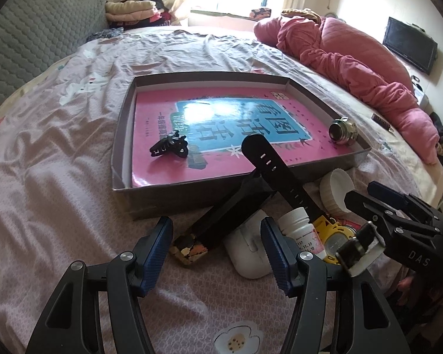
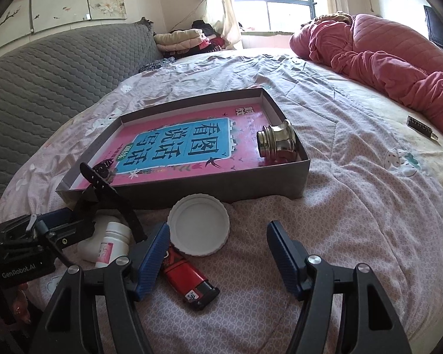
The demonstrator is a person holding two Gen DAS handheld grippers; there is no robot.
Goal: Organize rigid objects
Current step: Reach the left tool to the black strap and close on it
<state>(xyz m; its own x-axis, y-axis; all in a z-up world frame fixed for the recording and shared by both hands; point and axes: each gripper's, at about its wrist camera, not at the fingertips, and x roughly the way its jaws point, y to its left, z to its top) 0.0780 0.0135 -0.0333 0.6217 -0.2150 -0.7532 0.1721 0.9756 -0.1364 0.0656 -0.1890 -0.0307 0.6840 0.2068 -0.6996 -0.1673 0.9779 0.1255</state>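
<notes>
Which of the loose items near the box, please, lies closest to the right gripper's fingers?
The red lighter: it lies right beside the right gripper's left finger, nearer than the white lid or pill bottle.

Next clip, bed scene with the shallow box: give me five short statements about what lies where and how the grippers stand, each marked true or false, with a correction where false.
1. The shiny metal knob lies inside the shallow grey cardboard box. True.
2. The black plastic hair claw clip lies on the bedsheet outside the box. False: it lies in the box, on the pink book cover.
3. The right gripper is shut on the round white ribbed lid. False: its jaws stand open, holding nothing.
4. The red and black lighter lies on the bedsheet. True.
5. The left gripper grips the small white pill bottle. False: it is open and empty.
</notes>
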